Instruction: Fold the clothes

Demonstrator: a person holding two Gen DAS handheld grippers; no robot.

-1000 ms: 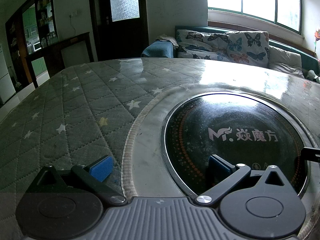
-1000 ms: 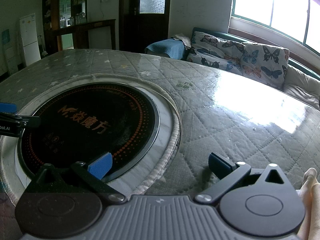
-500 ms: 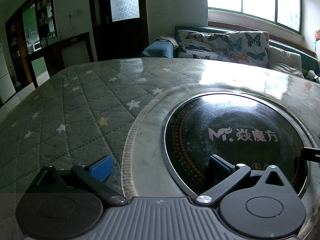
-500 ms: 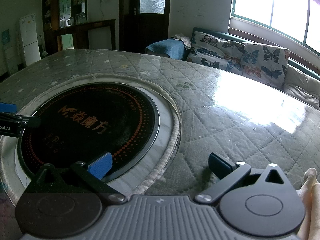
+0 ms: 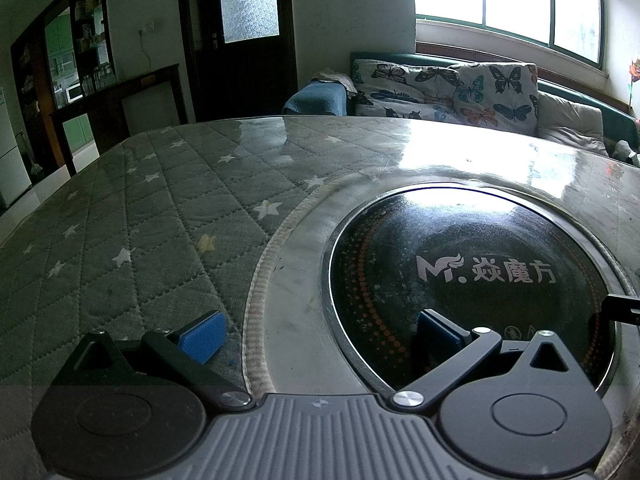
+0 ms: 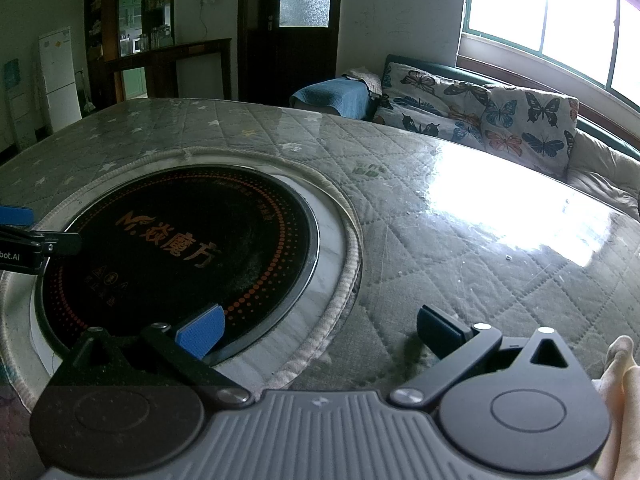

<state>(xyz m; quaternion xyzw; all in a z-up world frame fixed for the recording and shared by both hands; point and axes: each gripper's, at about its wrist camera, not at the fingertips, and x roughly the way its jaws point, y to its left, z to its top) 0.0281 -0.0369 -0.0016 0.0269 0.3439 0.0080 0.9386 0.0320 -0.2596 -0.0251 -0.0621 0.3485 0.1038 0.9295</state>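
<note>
Two open tools, no garment in reach

Two tools sit with their blue pads spread apart, gripping nothing. I can pick out no clothing on the surface; only a pale bit of fabric or skin [image 6: 618,364] shows at the right wrist view's edge, and I cannot tell which. My left tool [image 5: 318,330] hovers over the rim of the round black induction cooktop [image 5: 460,256]. My right tool [image 6: 318,330] straddles that rim too. Around it lies the quilted, star-printed surface [image 5: 132,240] under glossy glass. Beyond stands a butterfly-print sofa [image 6: 492,116].
</note>
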